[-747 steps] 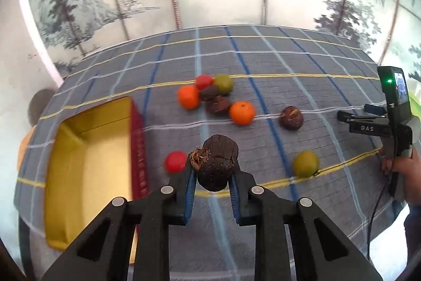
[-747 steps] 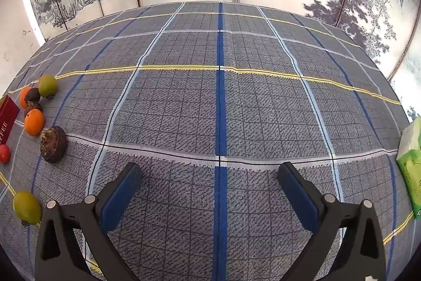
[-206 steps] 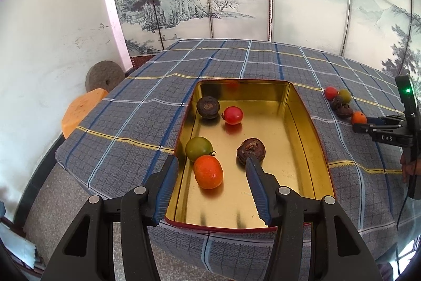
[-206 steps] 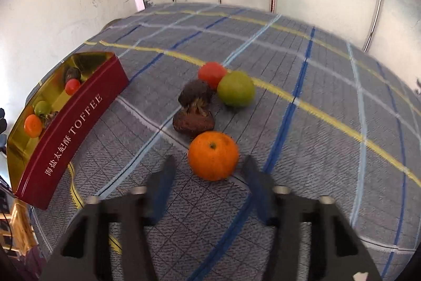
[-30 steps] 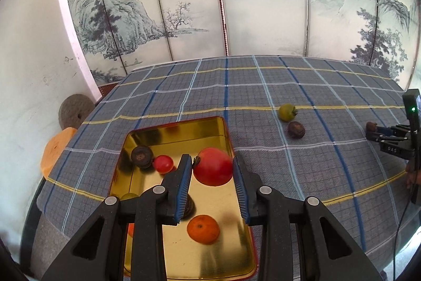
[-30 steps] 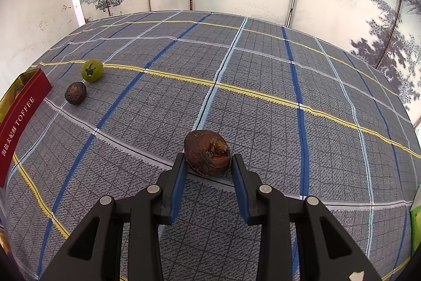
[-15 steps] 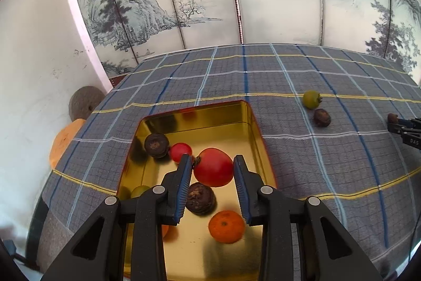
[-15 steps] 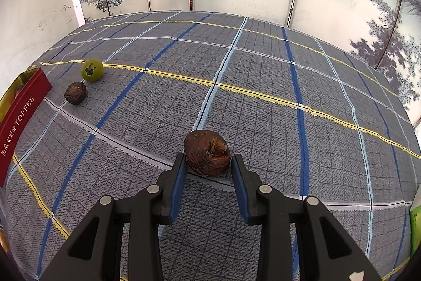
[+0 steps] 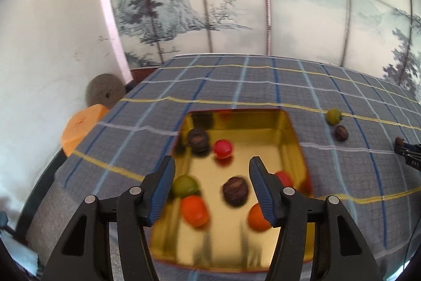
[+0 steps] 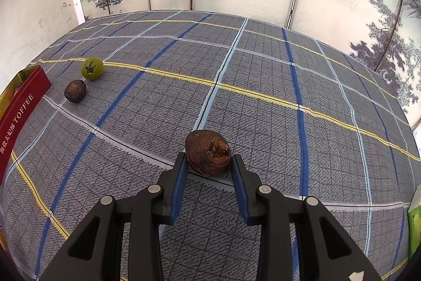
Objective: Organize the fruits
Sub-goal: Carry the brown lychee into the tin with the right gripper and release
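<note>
My left gripper (image 9: 210, 171) is open and empty above the gold tin (image 9: 293, 133), which holds several fruits: two dark brown ones, red ones, a green one and two oranges. A red fruit (image 9: 284, 177) lies by the tin's right wall, partly behind my right finger. My right gripper (image 10: 208, 165) is shut on a dark brown fruit (image 10: 208, 152) just above the cloth. A green fruit (image 10: 91, 68) and a small brown fruit (image 10: 75, 91) lie on the cloth near the tin's red side (image 10: 18, 109); both also show in the left wrist view (image 9: 333, 116) (image 9: 341, 133).
The table has a grey checked cloth (image 10: 263, 65). A painted screen stands behind it. A grey disc (image 9: 104, 92) and an orange object (image 9: 80, 124) sit off the table's left edge. A green packet (image 10: 415, 223) lies at the right edge.
My left gripper has opened and let go of the red fruit, which now lies in the tin by its right wall. The right gripper has held still with the brown fruit.
</note>
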